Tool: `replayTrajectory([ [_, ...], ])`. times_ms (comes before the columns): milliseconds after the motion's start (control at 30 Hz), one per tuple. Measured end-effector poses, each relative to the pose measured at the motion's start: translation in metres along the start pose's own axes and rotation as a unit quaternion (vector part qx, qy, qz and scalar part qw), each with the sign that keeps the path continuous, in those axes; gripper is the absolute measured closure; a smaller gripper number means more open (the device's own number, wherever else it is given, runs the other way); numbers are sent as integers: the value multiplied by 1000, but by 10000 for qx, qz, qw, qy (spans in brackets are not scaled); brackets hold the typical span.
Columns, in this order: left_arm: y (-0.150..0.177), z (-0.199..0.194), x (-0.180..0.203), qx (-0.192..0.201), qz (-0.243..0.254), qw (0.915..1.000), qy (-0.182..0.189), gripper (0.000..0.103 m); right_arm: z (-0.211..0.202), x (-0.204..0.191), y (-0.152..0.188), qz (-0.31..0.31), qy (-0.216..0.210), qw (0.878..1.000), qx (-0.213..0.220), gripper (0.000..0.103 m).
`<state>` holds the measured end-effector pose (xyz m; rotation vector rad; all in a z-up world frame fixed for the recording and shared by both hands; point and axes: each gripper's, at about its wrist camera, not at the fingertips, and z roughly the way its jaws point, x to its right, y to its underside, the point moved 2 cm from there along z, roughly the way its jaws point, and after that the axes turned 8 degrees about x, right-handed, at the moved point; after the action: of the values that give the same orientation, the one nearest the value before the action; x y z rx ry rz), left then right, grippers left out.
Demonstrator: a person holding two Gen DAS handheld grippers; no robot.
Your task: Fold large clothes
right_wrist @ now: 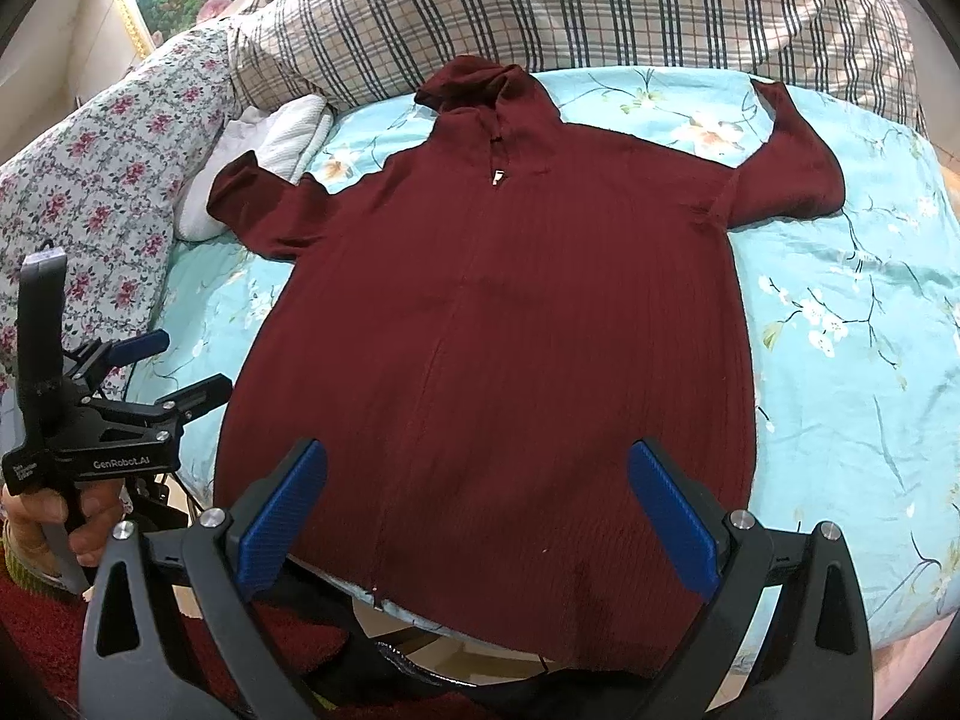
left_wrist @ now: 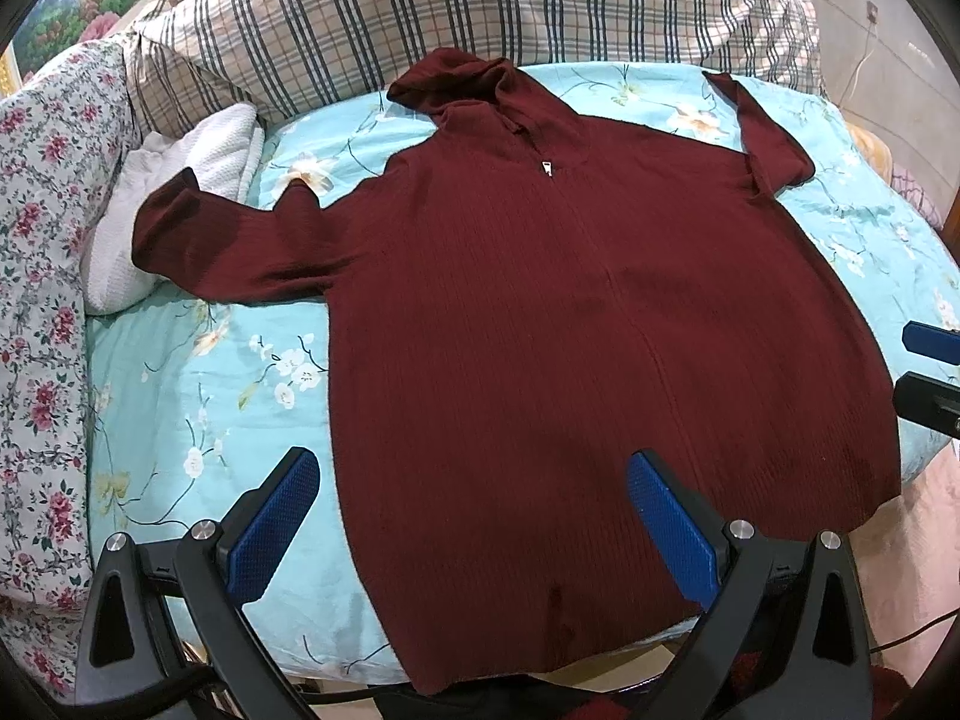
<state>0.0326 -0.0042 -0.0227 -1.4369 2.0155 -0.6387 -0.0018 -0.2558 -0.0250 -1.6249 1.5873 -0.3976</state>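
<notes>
A dark red hooded zip sweater lies flat, front up, on a light blue floral bedsheet, hood toward the far side and both sleeves spread out. It also shows in the right wrist view. My left gripper is open and empty, hovering over the sweater's lower left hem; it also shows at the left of the right wrist view. My right gripper is open and empty above the hem's middle; its fingertips show at the right edge of the left wrist view.
A plaid quilt is piled along the far side. A floral pillow and a white folded towel lie at the left, the towel under the left sleeve's cuff. The bed's near edge runs just below the hem.
</notes>
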Motion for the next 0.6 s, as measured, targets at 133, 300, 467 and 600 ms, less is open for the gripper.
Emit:
replayTrajectory([
  [133,-6,9,-2,4,-79,9999,66,0,7,8,-6,58,38,10000,24,3],
  [300,-18,20,-7,54,-201,9997,110,1,15,21,-18,123,26,9999,91,3],
  [467,-32,30,-10,81,-391,9989,254,1,23,48,-40,385,58,9991,193,3],
  [600,-43,42,-13,93,-444,9988,179,1,26,80,-67,516,224,9975,439,4],
])
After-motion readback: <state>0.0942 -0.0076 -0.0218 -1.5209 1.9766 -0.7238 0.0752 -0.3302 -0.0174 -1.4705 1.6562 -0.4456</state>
